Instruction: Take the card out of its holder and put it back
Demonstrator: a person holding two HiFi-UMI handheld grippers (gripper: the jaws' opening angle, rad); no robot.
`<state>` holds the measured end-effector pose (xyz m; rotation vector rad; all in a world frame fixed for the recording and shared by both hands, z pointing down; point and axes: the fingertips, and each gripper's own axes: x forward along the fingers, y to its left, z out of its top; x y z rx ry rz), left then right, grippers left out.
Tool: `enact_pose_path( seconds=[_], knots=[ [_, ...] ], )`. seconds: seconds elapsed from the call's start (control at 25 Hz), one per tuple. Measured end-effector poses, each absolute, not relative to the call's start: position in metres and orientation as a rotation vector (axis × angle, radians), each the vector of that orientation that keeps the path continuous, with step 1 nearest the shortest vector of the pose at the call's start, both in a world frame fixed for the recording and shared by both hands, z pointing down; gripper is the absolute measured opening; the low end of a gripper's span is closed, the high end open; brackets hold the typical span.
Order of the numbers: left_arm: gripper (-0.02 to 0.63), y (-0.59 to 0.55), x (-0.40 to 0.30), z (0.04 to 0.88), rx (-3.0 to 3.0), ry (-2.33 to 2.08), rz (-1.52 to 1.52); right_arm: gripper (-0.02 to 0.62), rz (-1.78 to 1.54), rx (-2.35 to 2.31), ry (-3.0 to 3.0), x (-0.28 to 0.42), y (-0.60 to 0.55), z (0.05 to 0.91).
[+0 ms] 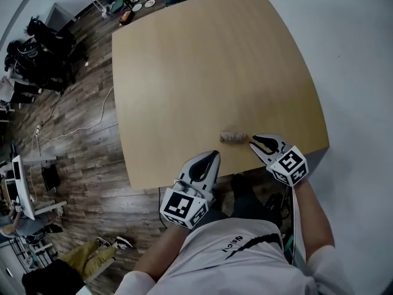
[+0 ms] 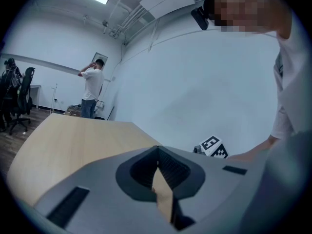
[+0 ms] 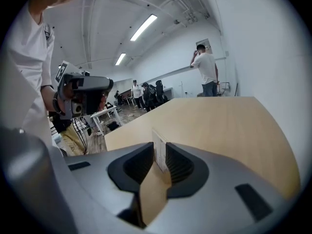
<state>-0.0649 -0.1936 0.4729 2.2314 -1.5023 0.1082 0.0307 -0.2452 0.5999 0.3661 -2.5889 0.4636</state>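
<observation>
Right hand-held gripper point(image 1: 253, 141) is held low over the counter point(image 1: 202, 72), jaws slightly apart, with the card point(image 3: 158, 149) seen on edge between its tips, apparently unclamped. Card and holder point(image 1: 233, 138) lie near the counter's front edge. The card is judged light, thin and bendable, best gripped at its exposed end. Left hand-held gripper point(image 1: 215, 156) is closed on nothing, tilted toward the holder.

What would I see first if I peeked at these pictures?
A big wooden table fills most of the head view. Near its front edge sits one small card holder. The right gripper points its slightly parted tongs at the holder, and the left gripper is beside it with its tongs together.
</observation>
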Motion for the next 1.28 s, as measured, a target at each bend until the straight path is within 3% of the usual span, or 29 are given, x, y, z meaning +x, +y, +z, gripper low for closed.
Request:
enact_pose_path(
  seconds=[0.6, 0.8, 1.28],
  knots=[
    [0.012, -0.210, -0.074, 0.520, 2.082, -1.566, 0.196, 0.109, 0.438, 0.053, -2.578, -0.005, -0.248, 0.669],
    [0.012, -0.205, -0.079, 0.527, 2.050, -1.583, 0.213, 0.043, 0.430, -0.004, -2.607, -0.007, -0.243, 0.668],
    [0.012, -0.197, -0.089, 0.528, 2.041, -1.606, 0.202, 0.026, 0.348, -0.014, -2.645, -0.004, -0.253, 0.639]
  ],
)
